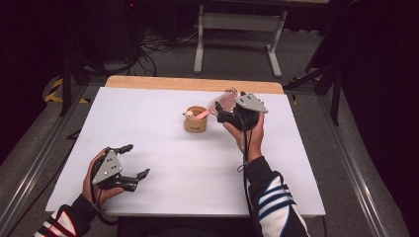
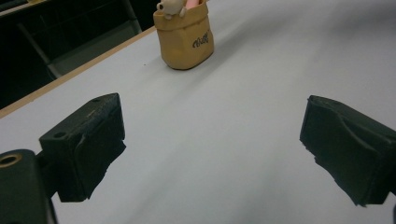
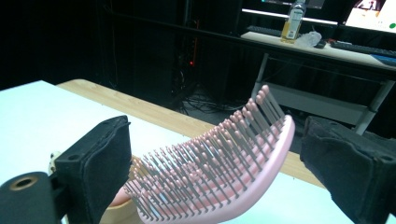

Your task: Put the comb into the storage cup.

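Left of the cup, near the table's front edge, your left gripper rests low with its jaws spread wide and nothing between them; its own view looks across bare white surface toward the cup, well apart. At centre, the tan cup stands upright, a small pale figure on its rim. Just right of the cup, your right gripper hovers with jaws parted; the pink brush leans between them, handle end down in the cup, bristled head tilted up. Its pads stand clear of the brush on both sides, not pressing it.
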`<state>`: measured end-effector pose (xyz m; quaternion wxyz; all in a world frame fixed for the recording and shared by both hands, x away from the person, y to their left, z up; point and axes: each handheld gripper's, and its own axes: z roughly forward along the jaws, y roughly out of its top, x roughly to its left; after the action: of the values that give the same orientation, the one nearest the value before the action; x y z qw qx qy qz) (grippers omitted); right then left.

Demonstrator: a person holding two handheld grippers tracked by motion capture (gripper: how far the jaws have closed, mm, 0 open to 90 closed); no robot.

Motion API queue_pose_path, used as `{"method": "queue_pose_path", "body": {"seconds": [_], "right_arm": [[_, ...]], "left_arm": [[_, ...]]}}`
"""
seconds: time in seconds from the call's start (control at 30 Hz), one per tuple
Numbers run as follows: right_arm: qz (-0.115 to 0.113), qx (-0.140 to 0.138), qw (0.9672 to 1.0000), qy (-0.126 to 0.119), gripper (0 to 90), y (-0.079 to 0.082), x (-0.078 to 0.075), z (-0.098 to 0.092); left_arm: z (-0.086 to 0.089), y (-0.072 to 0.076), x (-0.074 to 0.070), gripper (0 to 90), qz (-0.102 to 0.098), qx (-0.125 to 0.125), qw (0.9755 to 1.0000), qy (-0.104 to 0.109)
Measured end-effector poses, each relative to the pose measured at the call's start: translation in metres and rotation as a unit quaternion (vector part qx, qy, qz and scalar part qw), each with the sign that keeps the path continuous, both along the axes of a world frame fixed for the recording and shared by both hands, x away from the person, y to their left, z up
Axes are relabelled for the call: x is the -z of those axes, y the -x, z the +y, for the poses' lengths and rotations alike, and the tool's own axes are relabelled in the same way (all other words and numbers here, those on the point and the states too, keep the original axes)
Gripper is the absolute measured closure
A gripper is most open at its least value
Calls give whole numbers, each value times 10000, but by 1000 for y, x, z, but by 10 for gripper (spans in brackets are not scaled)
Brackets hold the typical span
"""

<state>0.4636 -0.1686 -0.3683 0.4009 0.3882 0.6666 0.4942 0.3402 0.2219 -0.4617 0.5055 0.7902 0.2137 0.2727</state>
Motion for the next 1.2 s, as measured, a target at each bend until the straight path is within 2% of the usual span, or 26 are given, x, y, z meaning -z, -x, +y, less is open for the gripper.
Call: {"method": "queue_pose_path", "body": {"seconds": [0.37, 0.6, 0.67, 1.03, 1.2], "right_arm": [[-68, 12, 10000, -16, 89, 3, -4, -4], [-151, -4, 9999, 74, 73, 8, -7, -3], [-212, 39, 9996, 170, 64, 11, -8, -3], [-348, -56, 9992, 179, 57, 23, -9, -3], [-417, -66, 9987, 271, 57, 28, -8, -1]], "left_arm": [[0, 0, 0, 77, -11, -1, 10000, -12], [0, 0, 0, 74, -8, -25, 10000, 5], [0, 0, 0, 74, -10, -7, 10000, -13], [-1, 0, 1, 73, 19, 2, 10000, -14], [-2, 0, 1, 73, -6, 29, 10000, -61]]}}
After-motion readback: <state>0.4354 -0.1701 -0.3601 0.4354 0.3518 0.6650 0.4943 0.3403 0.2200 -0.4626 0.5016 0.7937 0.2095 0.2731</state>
